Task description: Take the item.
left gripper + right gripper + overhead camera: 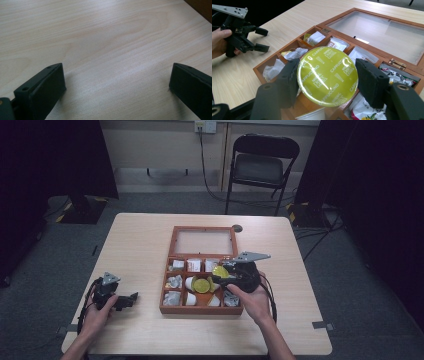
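The right gripper (327, 75), held over the open wooden box (202, 270) on the table (140, 245), clamps a yellow-green coffee capsule (327, 76) by its rim, one black jaw pressed to each side, foil lid facing the camera. A second capsule (202, 284) lies in the box's middle row. The left gripper (131, 299) rests on bare tabletop left of the box, jaws spread wide and holding nothing.

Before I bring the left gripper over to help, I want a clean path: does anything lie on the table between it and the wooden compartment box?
Nothing visible does. The left gripper rests open on the light wooden table, and only bare tabletop separates it from the brown wooden compartment box, where the right gripper holds a yellow-green cappuccino capsule.
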The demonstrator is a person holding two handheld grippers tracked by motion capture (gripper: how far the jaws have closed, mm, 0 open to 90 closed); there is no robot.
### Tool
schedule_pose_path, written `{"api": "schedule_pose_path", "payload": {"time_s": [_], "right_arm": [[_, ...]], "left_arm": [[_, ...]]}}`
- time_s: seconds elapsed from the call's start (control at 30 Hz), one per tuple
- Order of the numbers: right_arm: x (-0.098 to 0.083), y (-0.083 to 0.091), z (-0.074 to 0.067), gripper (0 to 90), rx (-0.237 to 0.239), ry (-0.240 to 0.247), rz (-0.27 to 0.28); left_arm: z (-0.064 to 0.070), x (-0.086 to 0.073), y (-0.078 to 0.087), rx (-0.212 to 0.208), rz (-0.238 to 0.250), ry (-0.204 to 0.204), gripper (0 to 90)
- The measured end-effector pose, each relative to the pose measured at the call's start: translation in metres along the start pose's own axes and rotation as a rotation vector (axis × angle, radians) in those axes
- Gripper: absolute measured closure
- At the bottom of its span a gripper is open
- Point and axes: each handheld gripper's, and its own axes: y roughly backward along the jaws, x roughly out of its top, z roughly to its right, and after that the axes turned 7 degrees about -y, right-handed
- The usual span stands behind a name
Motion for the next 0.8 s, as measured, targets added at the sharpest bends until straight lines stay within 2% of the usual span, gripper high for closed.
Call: {"api": "schedule_pose_path", "payload": {"time_s": [0.43, 0.8], "right_arm": [[0.001, 0.008, 0.008, 38.3, -0.025, -0.011, 0.016], [0.000, 0.023, 0.018, 38.3, -0.048, -0.039, 0.046]], "left_arm": [[0.000, 0.000, 0.000, 0.000, 0.000, -0.001, 0.0], [0.000, 0.000, 0.000, -0.002, 0.000, 0.000, 0.0]]}}
